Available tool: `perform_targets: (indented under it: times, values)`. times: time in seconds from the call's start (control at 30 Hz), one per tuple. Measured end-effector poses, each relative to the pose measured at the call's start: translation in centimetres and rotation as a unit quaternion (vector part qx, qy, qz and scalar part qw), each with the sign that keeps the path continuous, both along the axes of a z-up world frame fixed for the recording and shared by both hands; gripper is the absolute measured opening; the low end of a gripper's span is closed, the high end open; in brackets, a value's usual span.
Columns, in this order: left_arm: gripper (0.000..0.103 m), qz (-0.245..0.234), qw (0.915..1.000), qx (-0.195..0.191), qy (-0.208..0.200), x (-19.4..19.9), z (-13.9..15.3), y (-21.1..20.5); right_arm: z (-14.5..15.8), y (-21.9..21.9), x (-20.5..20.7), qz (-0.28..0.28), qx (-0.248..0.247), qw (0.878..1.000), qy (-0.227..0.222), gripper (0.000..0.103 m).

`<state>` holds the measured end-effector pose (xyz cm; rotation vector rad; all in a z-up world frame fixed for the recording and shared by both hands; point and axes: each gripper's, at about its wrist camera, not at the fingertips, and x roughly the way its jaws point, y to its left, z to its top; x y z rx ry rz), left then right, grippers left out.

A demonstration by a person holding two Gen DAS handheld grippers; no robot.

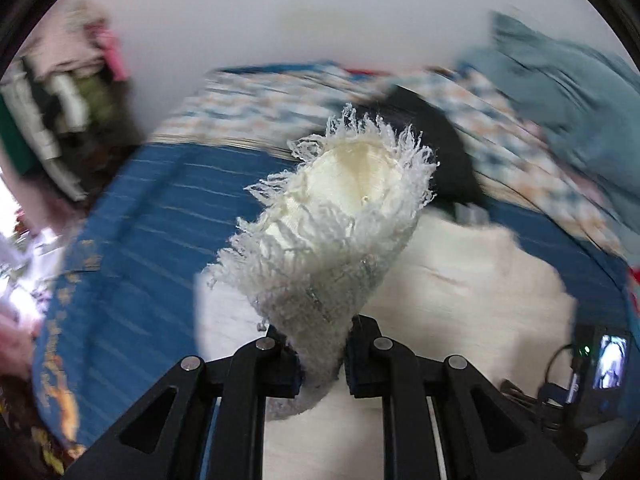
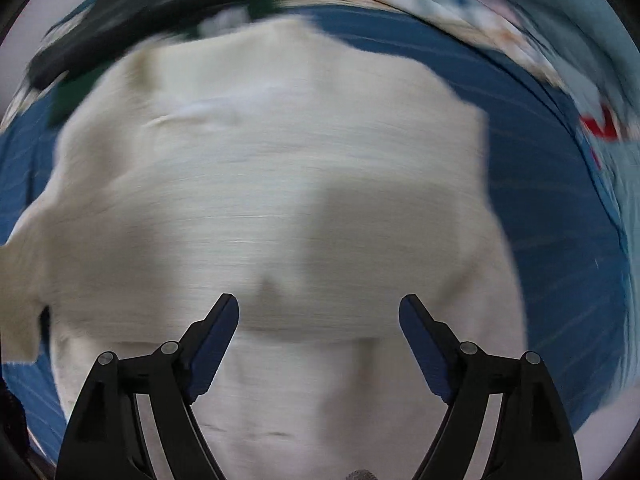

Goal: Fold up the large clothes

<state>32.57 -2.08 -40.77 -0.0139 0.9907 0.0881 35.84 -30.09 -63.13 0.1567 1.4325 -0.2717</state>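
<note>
A large cream-white garment (image 2: 280, 184) lies spread on a blue striped bedspread (image 2: 540, 200). My left gripper (image 1: 320, 364) is shut on a fringed white edge of the garment (image 1: 340, 216) and holds it lifted above the bed, the fringe standing up in front of the camera. The rest of the garment (image 1: 460, 288) lies below and to the right in the left wrist view. My right gripper (image 2: 319, 320) is open and empty, hovering just above the middle of the garment. Both views are blurred by motion.
A dark garment (image 1: 436, 136) and a patterned quilt (image 1: 280, 96) lie at the far side of the bed, with a light-blue cloth (image 1: 560, 92) at the right. Shelves with clutter (image 1: 60, 120) stand at the left. A small device with a lit screen (image 1: 608, 360) sits at the right.
</note>
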Motion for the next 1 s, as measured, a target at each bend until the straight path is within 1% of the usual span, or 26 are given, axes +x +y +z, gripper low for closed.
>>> perform_targets:
  times: [0.07,0.1,0.17,0.23,0.3,0.37,0.4,0.43,0.47,0.5,0.53,0.57,0.6,0.7,0.77,0.83,0.87,0.9,0.93,1.0]
  values:
    - [0.012,-0.04,0.9988,-0.022,0.017,0.6,-1.7,-5.8,-0.1,-4.2,-1.2,-0.038,0.002,0.999,0.008,0.084]
    - [0.012,-0.055,0.9979,-0.025,0.023,0.7,-2.2,-8.0,0.3,-6.4,-1.5,-0.053,0.004,0.999,0.009,0.084]
    - [0.012,-0.088,0.995,-0.032,0.036,1.0,-3.4,-12.8,0.1,-10.2,-3.1,-0.079,-0.003,0.997,0.012,0.084]
    - [0.012,-0.125,0.9901,-0.029,0.058,1.5,-5.6,-17.8,-0.3,-13.2,-4.1,-0.092,-0.011,0.995,0.018,0.084]
    - [0.013,-0.145,0.9857,-0.027,0.082,2.1,-7.6,-21.2,-0.7,-15.9,-5.3,-0.105,-0.01,0.994,0.025,0.084]
    - [0.019,-0.151,0.982,-0.017,0.112,2.6,-9.8,-23.7,-0.7,-18.3,-6.4,-0.115,0.001,0.993,0.018,0.084]
    - [0.025,-0.15,0.9806,-0.009,0.126,2.8,-10.6,-24.3,-0.5,-19.5,-6.9,-0.119,0.009,0.993,0.01,0.084]
    - [0.04,-0.148,0.9786,-0.008,0.143,3.0,-11.5,-24.8,-0.3,-20.6,-7.3,-0.121,0.018,0.992,0.004,0.084]
    - [0.05,-0.151,0.9766,-0.02,0.152,3.0,-11.9,-25.1,-0.2,-21.4,-7.6,-0.122,0.03,0.992,0.0,0.084]
    - [0.076,-0.15,0.9757,-0.029,0.157,3.4,-12.0,-25.1,0.0,-22.0,-7.9,-0.124,0.043,0.991,-0.005,0.084]
    - [0.09,-0.146,0.9761,-0.041,0.156,3.5,-11.6,-25.0,0.2,-22.9,-8.4,-0.126,0.059,0.99,-0.01,0.084]
    - [0.09,-0.144,0.9768,-0.048,0.15,3.5,-11.0,-24.8,0.4,-23.7,-8.8,-0.127,0.078,0.989,-0.01,0.084]
    - [0.09,-0.145,0.9772,-0.054,0.145,3.3,-10.3,-24.6,0.4,-24.8,-8.3,-0.126,0.091,0.988,-0.009,0.084]
    - [0.09,-0.134,0.9802,-0.059,0.133,2.6,-7.8,-22.8,1.6,-26.1,-8.9,-0.136,0.141,0.981,-0.019,0.084]
    - [0.091,-0.117,0.9817,-0.069,0.134,1.7,-6.4,-20.6,2.2,-26.6,-8.5,-0.143,0.188,0.971,-0.031,0.083]
    - [0.091,-0.093,0.9835,-0.073,0.137,0.4,-5.9,-17.6,2.7,-25.7,-7.7,-0.141,0.234,0.961,-0.041,0.082]
    - [0.091,-0.079,0.985,-0.067,0.138,-0.5,-5.9,-16.3,2.5,-25.2,-6.9,-0.135,0.254,0.957,-0.042,0.082]
    - [0.091,-0.056,0.9879,-0.049,0.136,-1.4,-5.7,-14.3,2.3,-24.6,-6.2,-0.127,0.268,0.954,-0.043,0.082]
    - [0.091,-0.038,0.9898,-0.027,0.135,-1.6,-6.0,-12.8,1.8,-24.0,-5.1,-0.122,0.282,0.951,-0.042,0.082]
    - [0.091,0.0,0.9902,0.004,0.14,-2.9,-6.6,-9.3,0.9,-22.1,-2.6,-0.113,0.315,0.942,-0.034,0.082]
